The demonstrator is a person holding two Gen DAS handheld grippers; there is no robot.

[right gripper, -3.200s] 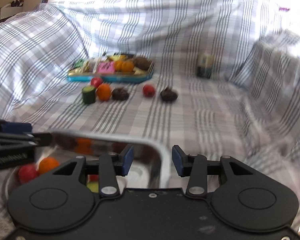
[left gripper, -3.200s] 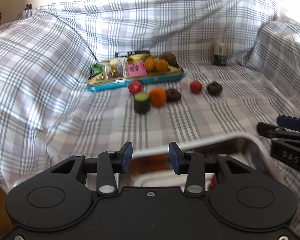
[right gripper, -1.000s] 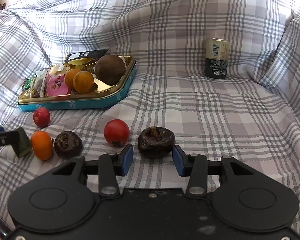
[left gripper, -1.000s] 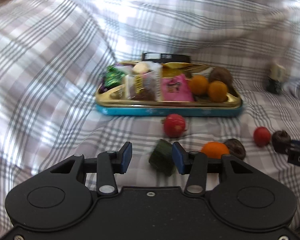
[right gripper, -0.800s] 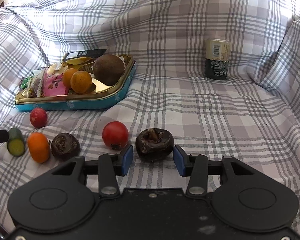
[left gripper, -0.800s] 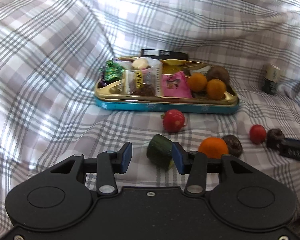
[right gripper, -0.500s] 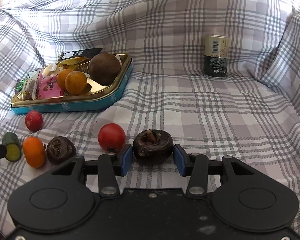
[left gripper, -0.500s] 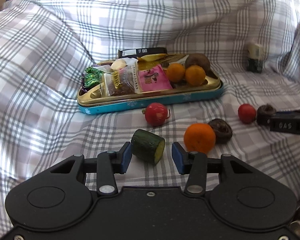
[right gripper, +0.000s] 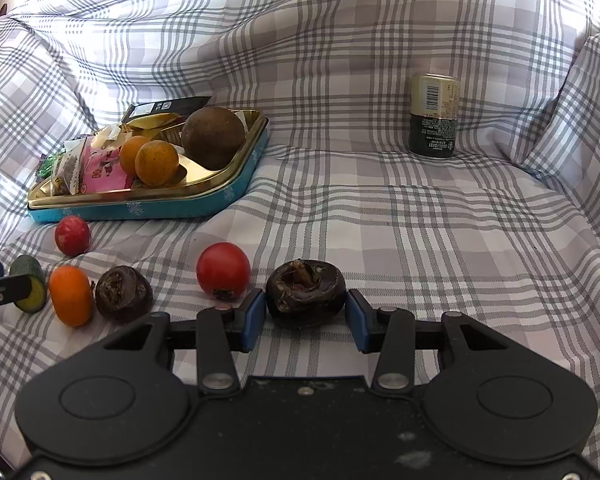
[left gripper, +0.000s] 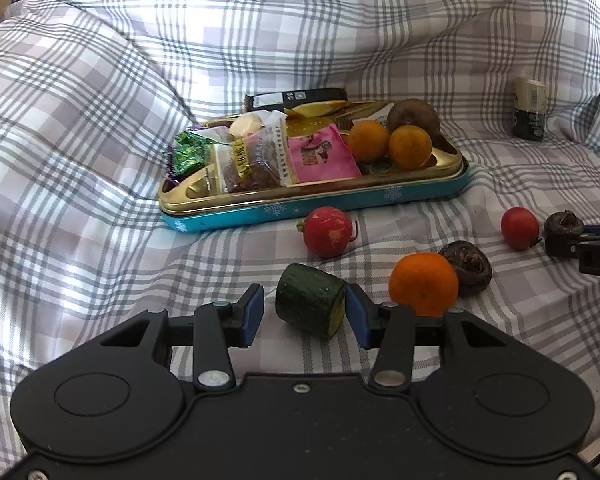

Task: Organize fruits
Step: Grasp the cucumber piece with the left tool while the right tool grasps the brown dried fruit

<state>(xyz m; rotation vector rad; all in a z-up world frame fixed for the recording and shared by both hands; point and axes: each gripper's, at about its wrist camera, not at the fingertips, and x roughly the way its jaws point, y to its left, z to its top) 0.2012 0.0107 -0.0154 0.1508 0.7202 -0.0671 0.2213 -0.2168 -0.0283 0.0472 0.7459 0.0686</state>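
Loose between left hand-held gripper's [left gripper: 304, 315] just-widened jaws: stubby dark-green cucumber chunk [left gripper: 310, 305], lying on grey checked cloth [right gripper: 420, 240]. Pinched by right hand-held gripper [right gripper: 305, 320], just tightened: wrinkled dark-brown round fruit [right gripper: 305, 290]. Beyond: round red tomato [right gripper: 223, 267], then turquoise-and-gold tin tray [right gripper: 140, 210].

— Where can my right gripper [right gripper: 305, 314] pass?
— From one to three o'clock the checked cloth [right gripper: 440, 240] lies bare; only the can [right gripper: 434, 116] stands far off at one.
— And at ten?
— The red tomato [right gripper: 223, 269] sits just beside my left pad; the tin tray [right gripper: 236, 190] blocks further back.
— My left gripper [left gripper: 304, 314]?
— The orange [left gripper: 424, 283] crowds two o'clock; the radish [left gripper: 328, 231] twelve; nine lies bare.
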